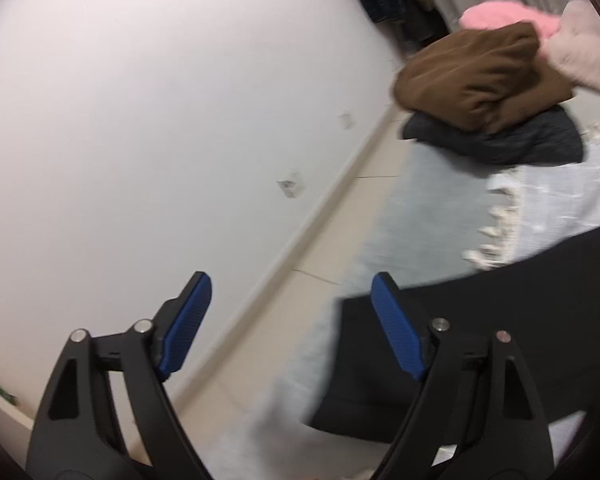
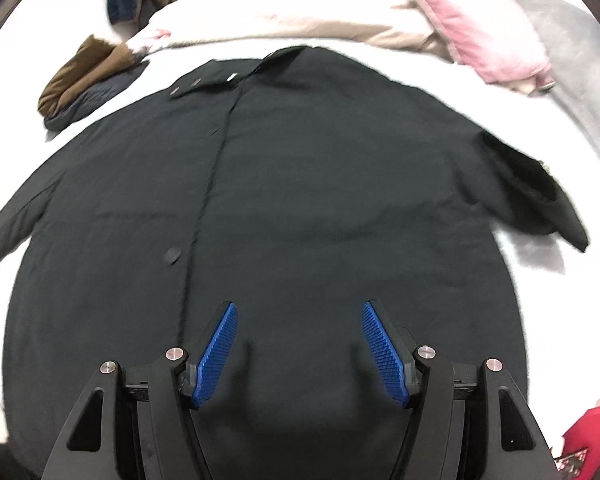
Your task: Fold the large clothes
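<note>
Black coat [image 2: 300, 200] lies spread flat on white bed cover [image 2: 560, 288], front up w/ button placket running top-center to lower left; fills most of right wrist frame. R gripper [image 2: 300, 354] at bottom center, over coat's lower part, blue pads [image 2: 216, 356] apart, nothing clamped; contact w/ fabric unclear. L gripper [image 1: 290, 328] at bottom of left wrist view, released, nothing between pads; coat edge [image 1: 500, 320] sits lower right behind its right finger. Folded brown garment [image 1: 468, 76] on dark one [image 1: 500, 140], upper right. No readable labels or text.
</note>
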A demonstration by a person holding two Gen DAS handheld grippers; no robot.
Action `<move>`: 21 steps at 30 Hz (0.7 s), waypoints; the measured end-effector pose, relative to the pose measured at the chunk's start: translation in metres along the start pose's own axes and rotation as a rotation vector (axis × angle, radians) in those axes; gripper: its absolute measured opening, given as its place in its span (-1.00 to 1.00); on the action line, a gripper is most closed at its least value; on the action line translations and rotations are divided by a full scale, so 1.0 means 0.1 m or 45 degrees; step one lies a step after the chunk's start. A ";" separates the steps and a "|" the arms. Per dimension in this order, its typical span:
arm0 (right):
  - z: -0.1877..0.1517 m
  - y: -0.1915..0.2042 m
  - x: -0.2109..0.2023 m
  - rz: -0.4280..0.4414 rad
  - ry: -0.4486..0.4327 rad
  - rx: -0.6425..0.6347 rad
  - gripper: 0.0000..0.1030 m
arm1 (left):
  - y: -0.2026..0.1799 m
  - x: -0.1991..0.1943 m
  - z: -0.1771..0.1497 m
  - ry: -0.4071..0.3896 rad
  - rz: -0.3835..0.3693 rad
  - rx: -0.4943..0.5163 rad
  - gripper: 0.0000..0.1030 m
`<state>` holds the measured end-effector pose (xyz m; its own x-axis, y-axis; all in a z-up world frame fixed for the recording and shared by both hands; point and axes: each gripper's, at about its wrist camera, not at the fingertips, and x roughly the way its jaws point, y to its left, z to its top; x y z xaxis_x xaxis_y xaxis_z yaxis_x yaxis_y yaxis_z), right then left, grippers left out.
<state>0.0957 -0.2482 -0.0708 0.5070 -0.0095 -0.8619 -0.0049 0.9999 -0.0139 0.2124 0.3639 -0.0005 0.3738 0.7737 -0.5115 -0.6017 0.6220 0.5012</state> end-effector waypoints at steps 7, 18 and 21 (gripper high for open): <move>0.11 -0.39 -0.06 -0.142 -0.094 0.071 0.28 | -0.32 -0.35 -0.36 0.179 -0.398 -0.055 0.61; 0.22 -1.19 0.00 -0.386 -0.077 0.086 0.28 | -0.95 -1.49 -1.18 0.275 -0.886 0.080 0.67; 0.32 -1.48 0.08 -0.460 -0.096 0.073 0.28 | -1.19 -1.62 -1.27 0.279 -0.971 0.112 0.67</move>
<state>0.1277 -0.3962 -0.0590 0.5292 -0.3632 -0.7668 0.2330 0.9312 -0.2803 0.1343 0.1496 -0.0660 0.5072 0.0952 -0.8566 -0.1747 0.9846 0.0060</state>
